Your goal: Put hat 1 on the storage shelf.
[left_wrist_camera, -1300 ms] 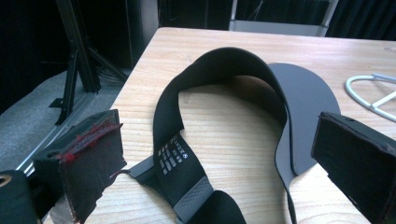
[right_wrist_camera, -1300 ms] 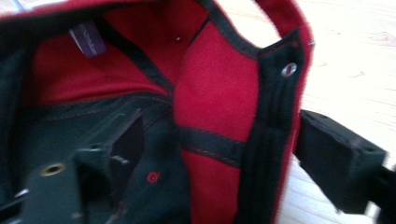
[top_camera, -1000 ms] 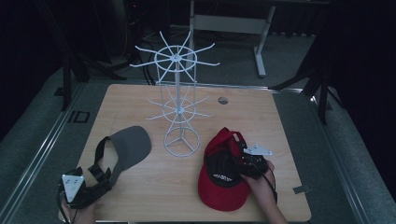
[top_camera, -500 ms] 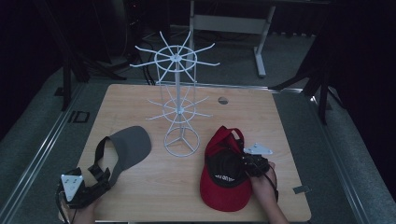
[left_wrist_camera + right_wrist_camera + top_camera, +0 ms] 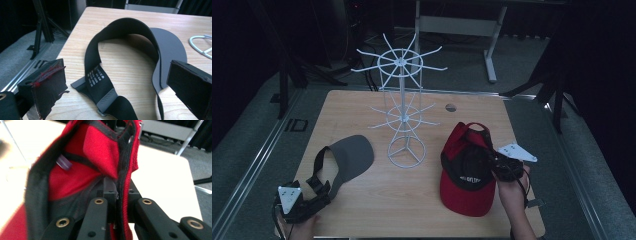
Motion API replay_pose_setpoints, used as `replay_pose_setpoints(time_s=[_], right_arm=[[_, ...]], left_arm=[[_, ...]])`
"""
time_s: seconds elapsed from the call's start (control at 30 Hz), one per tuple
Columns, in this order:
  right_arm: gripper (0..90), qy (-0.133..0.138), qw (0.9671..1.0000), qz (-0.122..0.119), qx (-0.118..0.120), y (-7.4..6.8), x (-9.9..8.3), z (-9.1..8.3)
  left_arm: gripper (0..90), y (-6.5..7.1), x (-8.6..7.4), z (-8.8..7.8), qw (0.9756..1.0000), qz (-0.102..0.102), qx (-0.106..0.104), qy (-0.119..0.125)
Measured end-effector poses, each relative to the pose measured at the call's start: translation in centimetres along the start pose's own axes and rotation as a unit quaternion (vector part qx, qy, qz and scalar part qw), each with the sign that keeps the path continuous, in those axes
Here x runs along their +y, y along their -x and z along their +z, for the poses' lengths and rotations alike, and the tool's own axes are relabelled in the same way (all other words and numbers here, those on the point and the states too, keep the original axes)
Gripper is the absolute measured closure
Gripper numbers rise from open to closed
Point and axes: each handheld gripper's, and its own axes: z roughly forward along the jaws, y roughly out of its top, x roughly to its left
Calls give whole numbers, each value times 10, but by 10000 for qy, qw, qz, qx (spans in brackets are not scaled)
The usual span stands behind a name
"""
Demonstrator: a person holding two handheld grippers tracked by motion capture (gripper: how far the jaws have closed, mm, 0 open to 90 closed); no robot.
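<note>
Right gripper [image 5: 498, 165] jaws pinching red cap [image 5: 464, 172] edge, just closed; left gripper [image 5: 314, 197] jaws spread by grey visor [image 5: 347, 157]. White rack [image 5: 402, 115] bare; both hangings left.

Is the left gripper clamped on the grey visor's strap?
No: in the left gripper view the left gripper has its jaws wide apart, the grey visor lying untouched between them.

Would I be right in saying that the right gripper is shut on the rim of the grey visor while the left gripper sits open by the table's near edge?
Not quite: the right gripper is shut on the rim of the red cap, as the right gripper view shows. The grey visor lies by the open left gripper.
</note>
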Motion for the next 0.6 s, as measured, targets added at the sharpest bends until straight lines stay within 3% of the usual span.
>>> replay_pose_setpoints(time_s=[0.27,0.33,0.47,0.53,0.6], right_arm=[[841,355,9993,43,73,2,22,-22],[841,414,9990,106,131,3,28,-27],[841,404,9990,134,125,6,31,-30],[841,417,9989,155,154,7,32,-30],[841,415,9989,140,150,6,33,-32]], left_arm=[[27,2,2,1,9997,-87,-176,-140],[27,5,4,1,9990,19,-304,-323],[27,9,7,-1,9984,149,-420,-337],[27,12,14,-5,9967,67,-755,-274],[29,18,20,-8,9954,270,-862,-326]])
